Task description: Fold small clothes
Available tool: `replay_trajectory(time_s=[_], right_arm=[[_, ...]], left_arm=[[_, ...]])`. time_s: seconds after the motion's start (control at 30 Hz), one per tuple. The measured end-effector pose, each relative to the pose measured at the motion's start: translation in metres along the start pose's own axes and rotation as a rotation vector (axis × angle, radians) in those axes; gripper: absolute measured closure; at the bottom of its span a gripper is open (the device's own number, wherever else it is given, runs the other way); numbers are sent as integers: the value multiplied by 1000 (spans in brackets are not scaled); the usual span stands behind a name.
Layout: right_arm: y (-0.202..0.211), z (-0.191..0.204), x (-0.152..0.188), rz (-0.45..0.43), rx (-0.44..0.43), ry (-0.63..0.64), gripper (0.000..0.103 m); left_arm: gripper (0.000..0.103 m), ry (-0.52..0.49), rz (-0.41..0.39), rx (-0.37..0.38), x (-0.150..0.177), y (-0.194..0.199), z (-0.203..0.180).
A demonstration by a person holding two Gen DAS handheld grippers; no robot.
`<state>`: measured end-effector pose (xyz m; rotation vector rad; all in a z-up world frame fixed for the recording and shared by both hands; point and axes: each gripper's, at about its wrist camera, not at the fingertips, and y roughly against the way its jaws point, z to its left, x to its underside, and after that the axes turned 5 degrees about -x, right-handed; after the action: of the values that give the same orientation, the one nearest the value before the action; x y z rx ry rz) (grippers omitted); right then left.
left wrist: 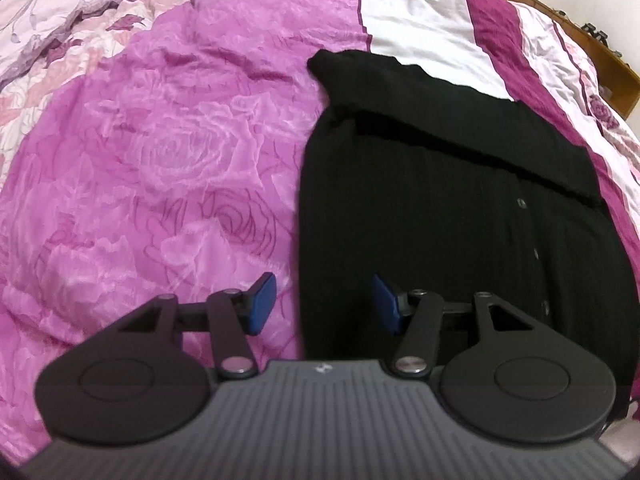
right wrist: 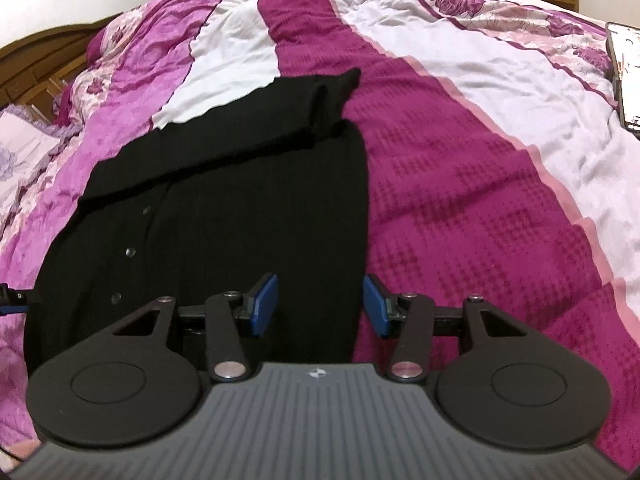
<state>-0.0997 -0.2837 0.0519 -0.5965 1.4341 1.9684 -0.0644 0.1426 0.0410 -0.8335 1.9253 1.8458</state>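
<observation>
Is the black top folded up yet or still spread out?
Partly folded: the top lies flat on the bed, with both sleeves laid across it.

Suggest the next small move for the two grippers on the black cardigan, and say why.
Probably close both grippers on the near hem. The left gripper and right gripper are both open, each straddling a near side edge of the black cardigan, which lies flat on the bedspread with its sleeves already folded across.
</observation>
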Motion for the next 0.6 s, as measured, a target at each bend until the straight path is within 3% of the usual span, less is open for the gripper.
replay_trajectory(time_s=[0.6], right_arm=[[2,-1,17,81,-21,28,48]], left_arm=[[48,-39,85,1,24,3,-3]])
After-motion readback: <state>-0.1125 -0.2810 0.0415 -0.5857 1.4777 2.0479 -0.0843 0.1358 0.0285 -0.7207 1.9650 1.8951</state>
